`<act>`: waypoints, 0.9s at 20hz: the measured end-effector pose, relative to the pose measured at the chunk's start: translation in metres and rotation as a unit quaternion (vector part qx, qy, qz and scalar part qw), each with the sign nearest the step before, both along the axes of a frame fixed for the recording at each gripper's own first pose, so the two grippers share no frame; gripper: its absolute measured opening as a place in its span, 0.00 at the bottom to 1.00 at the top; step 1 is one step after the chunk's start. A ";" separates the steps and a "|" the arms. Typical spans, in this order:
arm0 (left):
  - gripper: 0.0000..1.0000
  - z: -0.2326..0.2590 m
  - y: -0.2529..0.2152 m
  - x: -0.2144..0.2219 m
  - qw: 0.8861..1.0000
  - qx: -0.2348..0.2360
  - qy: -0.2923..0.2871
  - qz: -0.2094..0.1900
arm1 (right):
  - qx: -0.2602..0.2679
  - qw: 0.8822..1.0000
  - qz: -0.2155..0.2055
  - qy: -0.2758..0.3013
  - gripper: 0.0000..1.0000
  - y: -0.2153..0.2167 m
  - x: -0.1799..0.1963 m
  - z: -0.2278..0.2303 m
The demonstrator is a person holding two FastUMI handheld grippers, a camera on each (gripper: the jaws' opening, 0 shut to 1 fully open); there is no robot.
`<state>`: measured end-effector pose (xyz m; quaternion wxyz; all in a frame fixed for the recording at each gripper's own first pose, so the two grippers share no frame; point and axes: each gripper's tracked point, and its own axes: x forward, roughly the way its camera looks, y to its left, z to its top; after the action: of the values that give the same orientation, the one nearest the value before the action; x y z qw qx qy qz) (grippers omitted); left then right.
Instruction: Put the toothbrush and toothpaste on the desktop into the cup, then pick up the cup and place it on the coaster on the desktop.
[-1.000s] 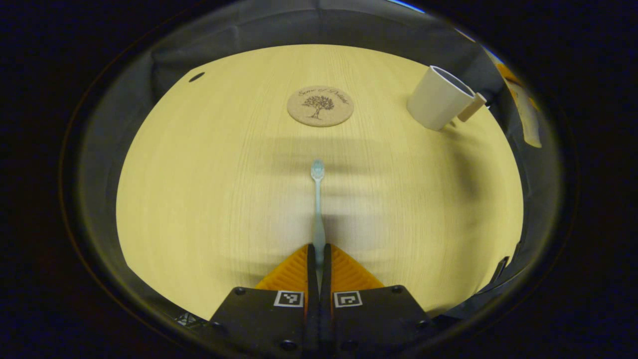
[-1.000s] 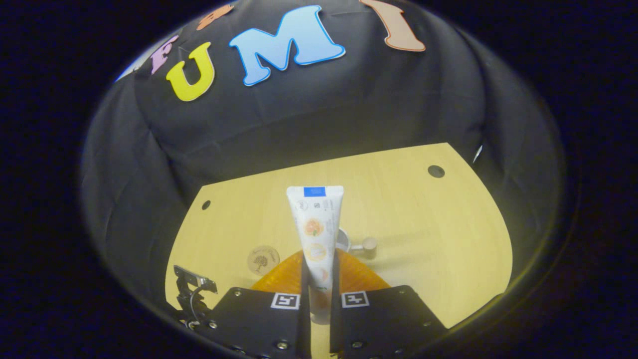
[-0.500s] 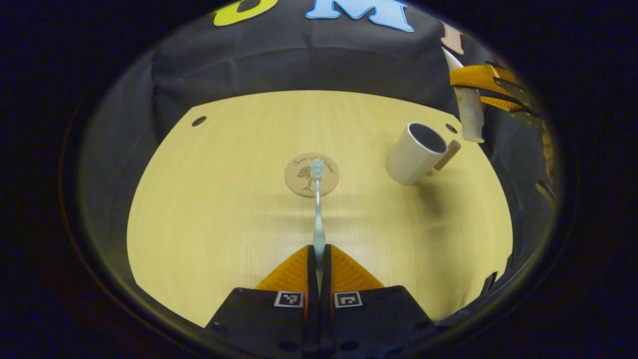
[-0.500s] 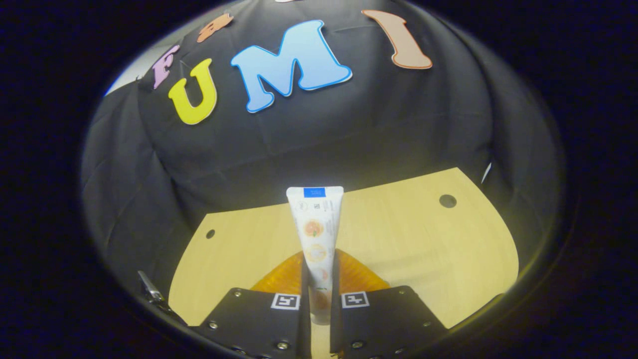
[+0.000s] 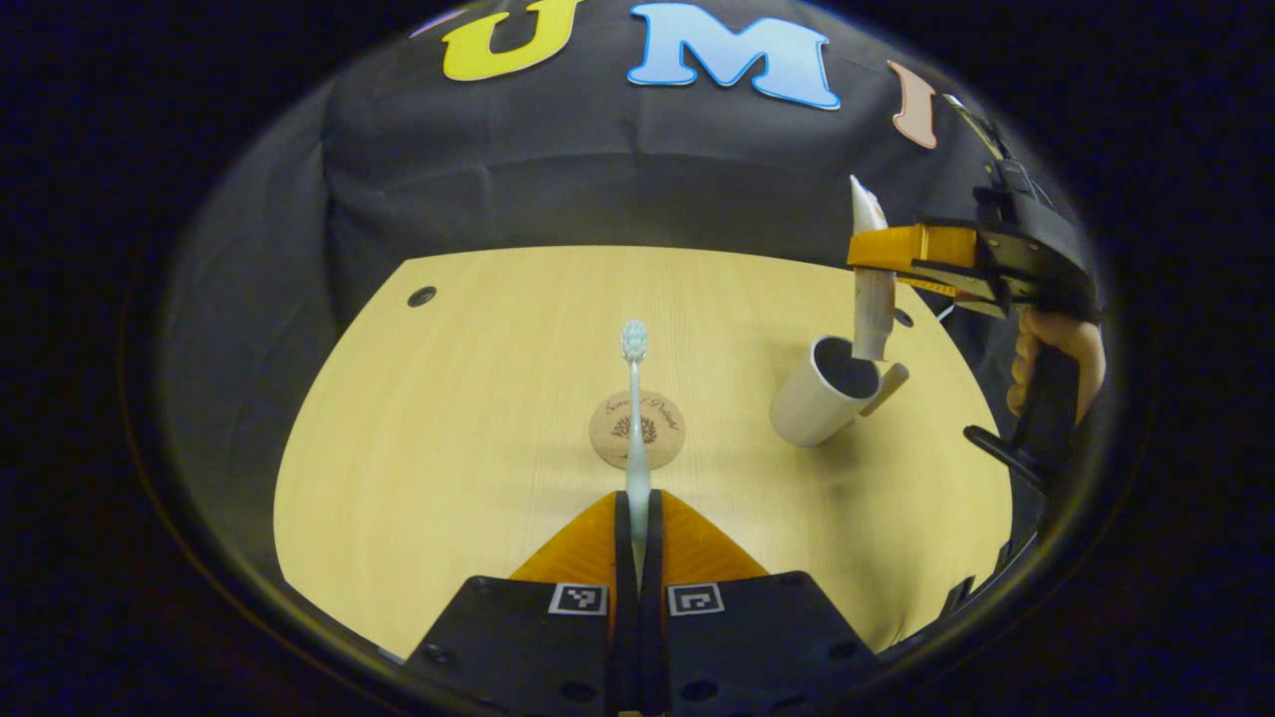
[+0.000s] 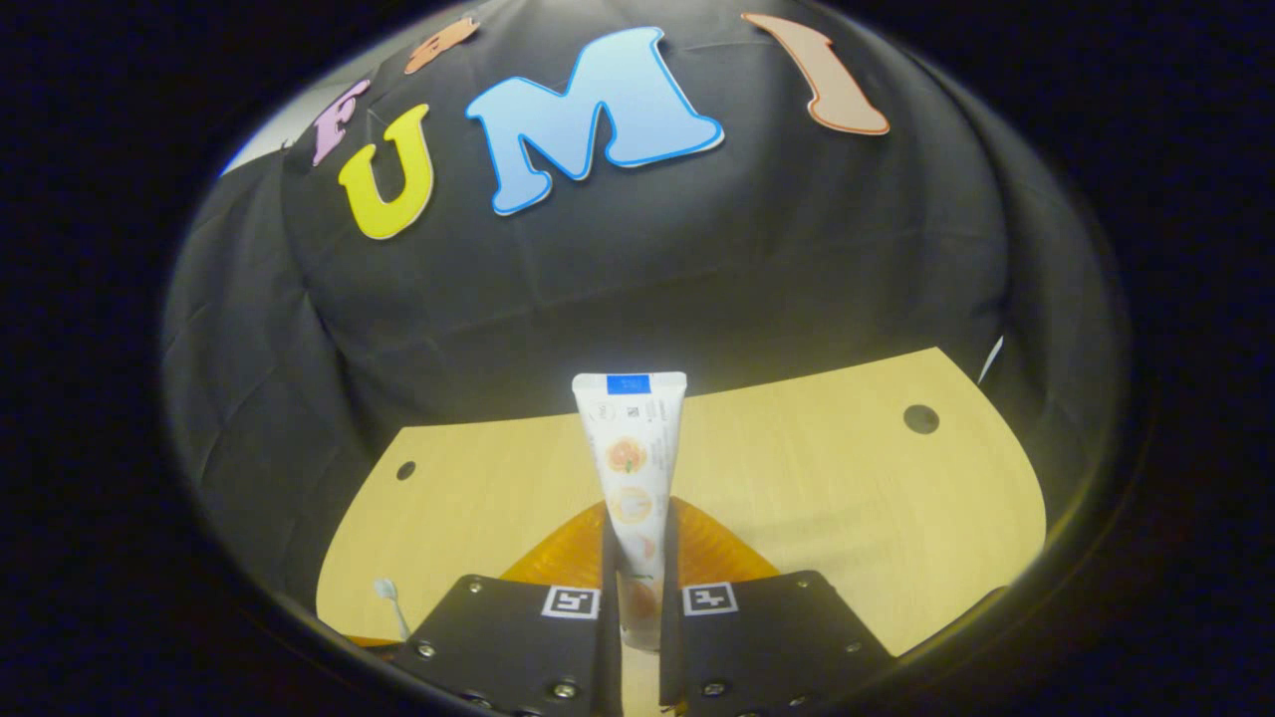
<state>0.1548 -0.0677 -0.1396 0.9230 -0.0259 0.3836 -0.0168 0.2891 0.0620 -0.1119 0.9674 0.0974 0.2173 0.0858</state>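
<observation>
In the left gripper view my left gripper (image 5: 637,510) is shut on a pale toothbrush (image 5: 635,398), which sticks forward with its bristle head up above the round cork coaster (image 5: 637,429). A white cup (image 5: 823,404) with a wooden handle stands to the right on the desktop (image 5: 448,428). Right above its mouth hangs the white toothpaste tube (image 5: 872,299), cap end down, held by my right gripper (image 5: 882,261). In the right gripper view my right gripper (image 6: 637,533) is shut on the toothpaste tube (image 6: 631,468), crimped end up. The toothbrush head (image 6: 387,592) peeks in at lower left.
A hand (image 5: 1056,363) holds the right gripper's handle at the desk's right edge. Small round holes (image 5: 422,296) mark the desk's far corners, and the black cloth wall rises close behind the far edge.
Both grippers have lifted and tilted up. The right gripper has carried the toothpaste over the cup's mouth. The toothbrush head now sits beyond the coaster in the left gripper view.
</observation>
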 end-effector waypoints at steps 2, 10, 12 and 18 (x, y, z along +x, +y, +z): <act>0.08 0.005 0.001 -0.003 1.000 0.001 -0.001 0.004 | -0.006 1.000 0.003 0.001 0.16 0.003 0.005 -0.007; 0.08 0.025 0.009 -0.008 0.999 0.012 -0.011 0.032 | -0.043 0.999 -0.003 0.014 0.16 0.006 0.009 -0.039; 0.08 0.029 0.011 -0.009 0.999 0.012 -0.011 0.038 | -0.041 0.999 -0.004 0.018 0.17 0.006 0.005 -0.044; 0.08 0.043 0.010 -0.003 0.999 0.009 -0.013 0.040 | -0.051 0.998 -0.001 0.036 0.28 0.005 -0.008 -0.059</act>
<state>0.1515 -0.0574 -0.0967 0.9281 -0.0324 0.3702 0.0231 0.2807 0.0667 -0.1713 0.9628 0.0516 0.2561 0.0698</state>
